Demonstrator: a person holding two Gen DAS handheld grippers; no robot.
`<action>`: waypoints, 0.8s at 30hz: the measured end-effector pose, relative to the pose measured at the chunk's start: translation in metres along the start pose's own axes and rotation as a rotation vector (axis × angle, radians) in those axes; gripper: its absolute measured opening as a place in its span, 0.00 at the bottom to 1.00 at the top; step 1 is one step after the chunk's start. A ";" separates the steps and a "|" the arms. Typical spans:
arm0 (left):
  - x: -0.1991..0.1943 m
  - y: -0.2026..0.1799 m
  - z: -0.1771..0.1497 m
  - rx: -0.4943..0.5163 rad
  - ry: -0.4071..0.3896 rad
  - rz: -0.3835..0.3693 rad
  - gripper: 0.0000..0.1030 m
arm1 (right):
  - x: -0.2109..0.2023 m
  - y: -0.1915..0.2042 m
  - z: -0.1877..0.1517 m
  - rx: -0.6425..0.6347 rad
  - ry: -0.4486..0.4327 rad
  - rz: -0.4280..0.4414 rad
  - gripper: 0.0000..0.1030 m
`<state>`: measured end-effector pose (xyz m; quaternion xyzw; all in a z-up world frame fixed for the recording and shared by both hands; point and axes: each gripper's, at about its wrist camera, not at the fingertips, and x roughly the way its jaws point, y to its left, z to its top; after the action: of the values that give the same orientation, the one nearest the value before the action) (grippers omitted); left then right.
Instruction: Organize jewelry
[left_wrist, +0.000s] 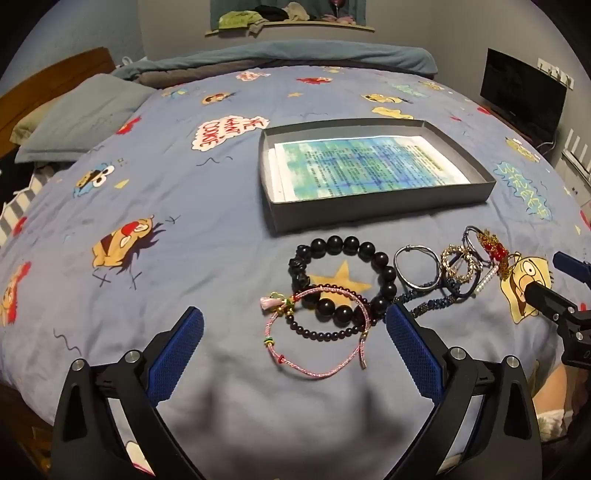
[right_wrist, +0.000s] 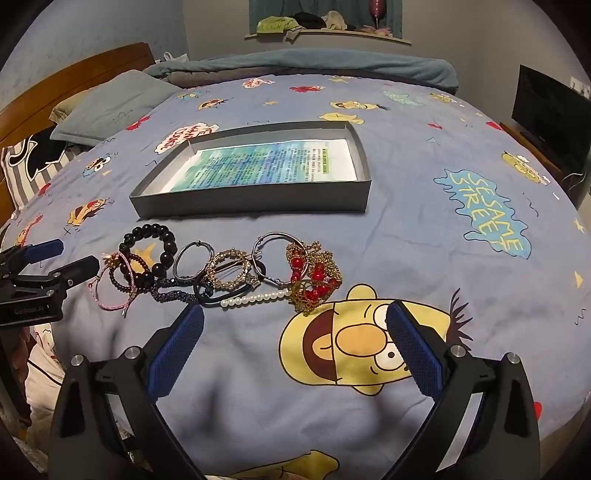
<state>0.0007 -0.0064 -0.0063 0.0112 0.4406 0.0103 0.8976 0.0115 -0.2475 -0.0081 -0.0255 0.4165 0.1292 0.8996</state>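
Jewelry all lay in a tangled row on the bedspread, just in front of the grey box; nothing was in the box yet except a printed sheet. Task looked barely begun, w/ every piece left to move. Left gripper was spread wide, empty, hovering over the pink cord bracelet and black bead bracelet. Right gripper was also spread wide, empty, near the pearl strand and red-and-gold piece. Silver hoops and the gold ring clip sat between, overlapping; they'd prob. need separating first.
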 end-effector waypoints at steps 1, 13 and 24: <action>0.001 0.000 0.000 0.001 0.003 0.000 0.95 | 0.000 0.000 0.000 0.000 0.002 0.001 0.95; 0.003 0.000 -0.001 0.010 0.011 0.001 0.95 | 0.004 0.000 0.000 0.007 0.008 0.001 0.95; 0.007 0.001 -0.003 0.006 0.024 0.007 0.95 | 0.007 0.002 -0.002 0.004 0.012 0.003 0.95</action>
<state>0.0022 -0.0056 -0.0138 0.0152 0.4511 0.0125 0.8923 0.0136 -0.2447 -0.0142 -0.0239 0.4223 0.1296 0.8968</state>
